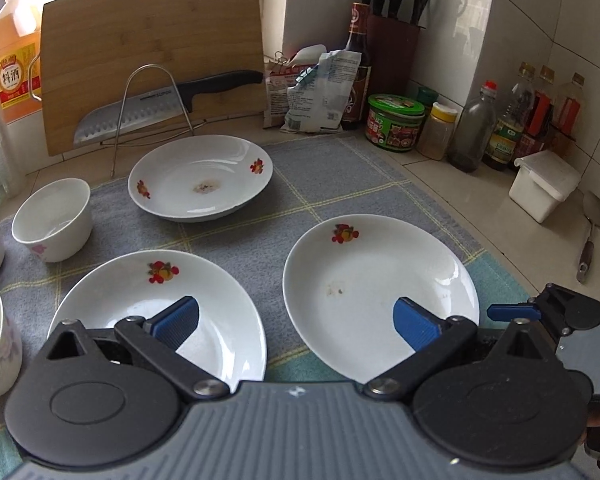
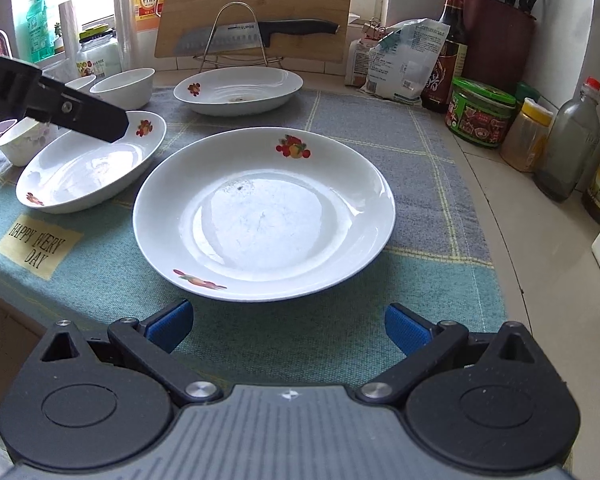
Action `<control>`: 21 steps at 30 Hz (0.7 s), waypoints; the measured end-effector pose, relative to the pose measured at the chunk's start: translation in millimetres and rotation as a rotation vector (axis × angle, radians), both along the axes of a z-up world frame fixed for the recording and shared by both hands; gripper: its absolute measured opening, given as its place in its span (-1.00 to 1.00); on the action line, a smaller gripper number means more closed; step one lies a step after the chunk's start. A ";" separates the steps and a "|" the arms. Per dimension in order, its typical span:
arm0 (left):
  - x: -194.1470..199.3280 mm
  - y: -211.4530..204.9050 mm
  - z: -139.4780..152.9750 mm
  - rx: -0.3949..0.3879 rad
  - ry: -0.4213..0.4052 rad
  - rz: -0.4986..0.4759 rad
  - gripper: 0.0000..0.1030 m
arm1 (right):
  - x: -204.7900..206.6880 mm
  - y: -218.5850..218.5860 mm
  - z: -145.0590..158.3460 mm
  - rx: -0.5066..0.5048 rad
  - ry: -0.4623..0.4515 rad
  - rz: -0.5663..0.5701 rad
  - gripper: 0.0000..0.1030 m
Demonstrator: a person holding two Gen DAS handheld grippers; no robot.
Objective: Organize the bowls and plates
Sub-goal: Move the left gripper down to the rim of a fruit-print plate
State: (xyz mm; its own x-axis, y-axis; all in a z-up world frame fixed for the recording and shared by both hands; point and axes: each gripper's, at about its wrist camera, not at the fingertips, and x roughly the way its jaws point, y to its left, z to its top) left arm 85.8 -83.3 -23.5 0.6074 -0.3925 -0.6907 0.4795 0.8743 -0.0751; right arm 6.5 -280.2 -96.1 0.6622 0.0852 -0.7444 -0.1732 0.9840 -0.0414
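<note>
On checked cloth (image 2: 340,128): three plates (image 2: 264,216); bowls (image 1: 54,220)

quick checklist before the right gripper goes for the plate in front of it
1. Right gripper open wide: ok.
2. Right gripper empty: ok.
3. Near plate lying flat on the cloth, nothing stacked in it: ok.
4. Plate rim between the pads: not ok, the gripper is short of the rim.
5. Left gripper clear of this plate: cannot tell; it is open, above both near plates.
6. Plate clean: cannot tell, small specks show near its centre.
</note>
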 end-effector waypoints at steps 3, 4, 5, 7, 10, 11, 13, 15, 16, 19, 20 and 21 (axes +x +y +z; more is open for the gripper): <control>8.9 -8.4 -1.6 -0.005 0.000 -0.019 0.99 | 3.6 -2.2 -5.6 -0.004 0.000 0.022 1.00; 11.8 -10.7 -2.7 -0.008 0.006 -0.030 0.99 | 4.6 -3.1 -7.5 0.000 0.003 0.028 1.00; 15.5 -14.4 -3.9 -0.008 0.010 -0.042 0.99 | 5.3 -3.5 -9.2 0.003 0.007 0.032 1.00; 20.0 -20.1 -5.9 0.004 0.009 -0.051 0.99 | 5.5 -6.0 -10.9 0.009 -0.007 0.042 1.00; 27.0 -27.2 -9.1 0.029 0.010 -0.054 0.99 | 5.5 -9.0 -11.6 0.014 -0.023 0.067 1.00; 29.4 -28.7 -10.0 0.030 0.013 -0.052 0.99 | 5.9 -10.1 -12.0 0.015 -0.029 0.077 1.00; 35.7 -31.8 -12.3 0.023 0.031 -0.074 0.99 | 5.1 -12.0 -13.1 0.019 -0.044 0.094 1.00; 41.7 -34.1 -14.4 0.012 0.043 -0.083 0.99 | 2.6 -13.8 -14.9 0.024 -0.069 0.110 1.00; 45.2 -35.7 -15.3 0.003 0.052 -0.092 0.99 | 1.9 -14.9 -15.8 0.027 -0.082 0.115 1.00; 54.8 -40.7 -17.8 -0.014 0.075 -0.124 0.99 | 0.6 -16.4 -17.5 0.032 -0.105 0.128 1.00; 58.0 -43.9 -18.5 -0.011 0.080 -0.133 0.99 | 0.4 -17.0 -17.9 0.034 -0.109 0.134 1.00; 60.8 -46.9 -19.3 -0.002 0.083 -0.143 0.99 | 0.3 -17.6 -18.3 0.036 -0.113 0.140 1.00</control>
State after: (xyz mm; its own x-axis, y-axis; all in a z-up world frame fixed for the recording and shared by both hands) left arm 146.6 -130.2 -42.8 0.4862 -0.4721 -0.7354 0.5910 0.7975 -0.1213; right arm 6.8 -297.8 -114.5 0.7216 0.2079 -0.6604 -0.3047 0.9519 -0.0332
